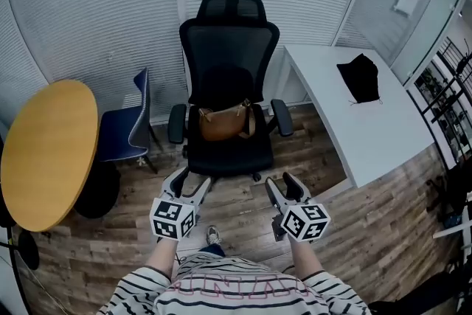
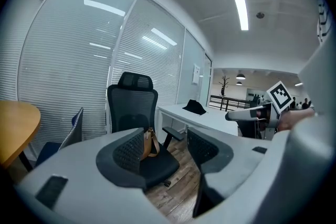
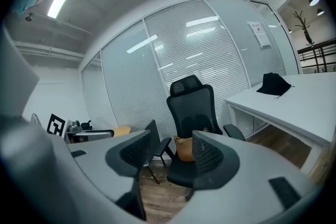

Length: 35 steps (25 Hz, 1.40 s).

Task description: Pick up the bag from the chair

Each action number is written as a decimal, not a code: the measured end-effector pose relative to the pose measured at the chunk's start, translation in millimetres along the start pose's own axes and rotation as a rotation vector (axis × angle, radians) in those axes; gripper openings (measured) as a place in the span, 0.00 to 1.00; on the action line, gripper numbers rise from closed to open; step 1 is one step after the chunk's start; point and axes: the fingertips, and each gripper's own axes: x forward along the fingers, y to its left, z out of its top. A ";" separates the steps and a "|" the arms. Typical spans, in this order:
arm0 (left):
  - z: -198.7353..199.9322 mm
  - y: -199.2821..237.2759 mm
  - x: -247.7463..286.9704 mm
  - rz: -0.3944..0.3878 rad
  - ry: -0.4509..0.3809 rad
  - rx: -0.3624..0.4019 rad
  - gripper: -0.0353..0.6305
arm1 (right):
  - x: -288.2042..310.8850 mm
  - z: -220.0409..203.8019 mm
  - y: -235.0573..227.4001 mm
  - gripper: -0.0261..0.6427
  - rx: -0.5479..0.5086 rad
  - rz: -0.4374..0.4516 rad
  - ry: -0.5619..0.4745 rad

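A brown bag (image 1: 223, 122) sits upright on the seat of a black office chair (image 1: 228, 48), against its backrest. My left gripper (image 1: 190, 182) and right gripper (image 1: 284, 184) are held side by side in front of the chair, short of the seat's front edge, both open and empty. In the left gripper view the bag (image 2: 150, 143) shows past the open jaws (image 2: 165, 147), partly hidden by the left pad. In the right gripper view the bag (image 3: 184, 148) lies between the spread jaws (image 3: 168, 153), still well ahead of them.
A round wooden table (image 1: 48, 151) stands at the left with a blue chair (image 1: 129, 125) beside it. A white desk (image 1: 354, 114) at the right carries a black item (image 1: 360, 77). Blinds cover the glass wall behind. The floor is wood planks.
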 end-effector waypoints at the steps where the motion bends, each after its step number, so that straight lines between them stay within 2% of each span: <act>1: 3.5 10.6 8.5 -0.001 0.008 -0.009 0.41 | 11.5 4.7 -0.6 0.39 -0.001 -0.001 -0.001; 6: 19.2 58.7 48.8 0.002 0.030 0.002 0.41 | 64.7 20.6 -8.1 0.39 0.006 -0.010 -0.008; 12: 27.2 99.8 85.8 0.013 0.033 -0.003 0.48 | 112.1 28.8 -20.4 0.39 0.034 -0.039 -0.014; 20: 5.6 132.1 128.3 0.057 0.065 -0.109 0.50 | 170.0 31.1 -53.7 0.39 0.042 -0.030 0.032; 28: -0.4 181.2 191.8 0.199 0.045 -0.211 0.50 | 261.9 52.9 -117.3 0.39 -0.020 -0.014 0.073; 35: -24.2 208.7 251.0 0.293 0.093 -0.324 0.50 | 336.3 43.5 -165.5 0.39 0.023 0.052 0.173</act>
